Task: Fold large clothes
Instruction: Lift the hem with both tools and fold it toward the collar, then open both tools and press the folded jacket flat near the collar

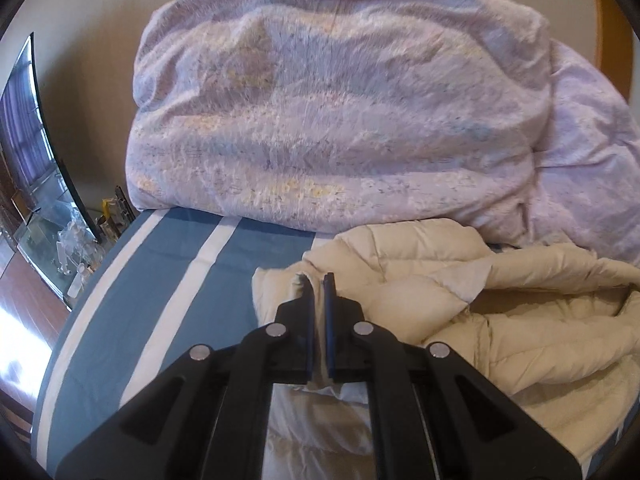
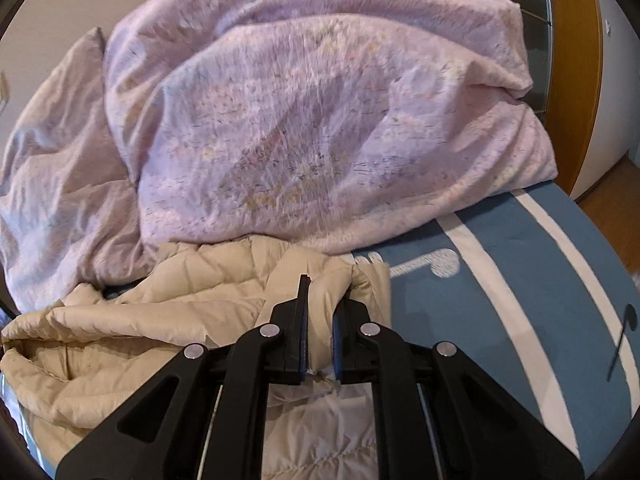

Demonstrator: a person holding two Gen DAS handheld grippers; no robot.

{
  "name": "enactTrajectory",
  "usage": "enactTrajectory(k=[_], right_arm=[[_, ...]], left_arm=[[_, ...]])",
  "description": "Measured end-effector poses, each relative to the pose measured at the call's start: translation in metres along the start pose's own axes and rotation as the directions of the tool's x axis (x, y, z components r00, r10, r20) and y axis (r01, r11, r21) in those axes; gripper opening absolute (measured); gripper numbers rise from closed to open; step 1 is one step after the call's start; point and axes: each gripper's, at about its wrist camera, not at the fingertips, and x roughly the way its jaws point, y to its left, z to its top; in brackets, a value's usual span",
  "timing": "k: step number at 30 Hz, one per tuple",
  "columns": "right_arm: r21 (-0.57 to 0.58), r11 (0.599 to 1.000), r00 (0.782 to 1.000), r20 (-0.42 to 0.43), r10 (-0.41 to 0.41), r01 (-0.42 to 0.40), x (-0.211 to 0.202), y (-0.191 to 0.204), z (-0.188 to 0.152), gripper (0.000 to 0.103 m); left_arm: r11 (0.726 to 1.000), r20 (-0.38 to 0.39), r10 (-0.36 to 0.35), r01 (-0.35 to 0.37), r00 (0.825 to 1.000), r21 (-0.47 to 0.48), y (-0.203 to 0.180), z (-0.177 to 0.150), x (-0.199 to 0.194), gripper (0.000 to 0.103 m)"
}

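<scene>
A cream quilted puffer jacket (image 1: 500,312) lies crumpled on a blue bedsheet with white stripes (image 1: 172,272). My left gripper (image 1: 319,280) is shut on a fold of the jacket's left edge, fabric pinched between its jaws. In the right wrist view the same jacket (image 2: 160,320) spreads to the left. My right gripper (image 2: 320,300) is shut on a fold of the jacket's right edge, next to the blue sheet (image 2: 500,280).
A big bundled lilac floral duvet (image 1: 340,112) fills the bed behind the jacket, and it also shows in the right wrist view (image 2: 320,120). A TV screen (image 1: 28,128) and a cluttered glass stand (image 1: 60,236) stand left of the bed. A wooden door frame (image 2: 576,80) is at the right.
</scene>
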Motion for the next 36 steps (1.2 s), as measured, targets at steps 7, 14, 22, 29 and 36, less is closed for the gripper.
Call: enactTrajectory(k=[7,14,22,29,36], right_arm=[[0.028,1.0,1.0,-0.014,0.003,-0.003,0.038,0.003,0.007,0.017],[0.067,0.995,0.997,0.023,0.074,-0.075,0.032,0.002,0.009,0.076],[0.048,0.99,0.986,0.109,0.123,-0.129,-0.03,-0.004,0.011,0.081],[0.002,0.995,0.995,0.029,0.1,-0.1,-0.024,0.011,-0.005,0.071],[-0.095,0.995,1.0,-0.019,0.004,-0.006,0.013,0.033,-0.008,0.065]], left_arm=[[0.999,-0.032,0.032,-0.033,0.999,-0.034,-0.004,-0.001,0.056,0.009],[0.995,-0.043,0.01,-0.015,0.999,-0.101,0.003,0.001,0.065,0.059],[0.993,0.029,-0.02,0.023,0.999,-0.115,0.021,0.006,0.005,0.082],[0.998,0.027,-0.051,0.052,0.998,-0.03,-0.008,-0.008,-0.017,0.082],[0.997,0.012,0.029,-0.029,1.0,0.077,-0.039,-0.014,0.013,0.082]])
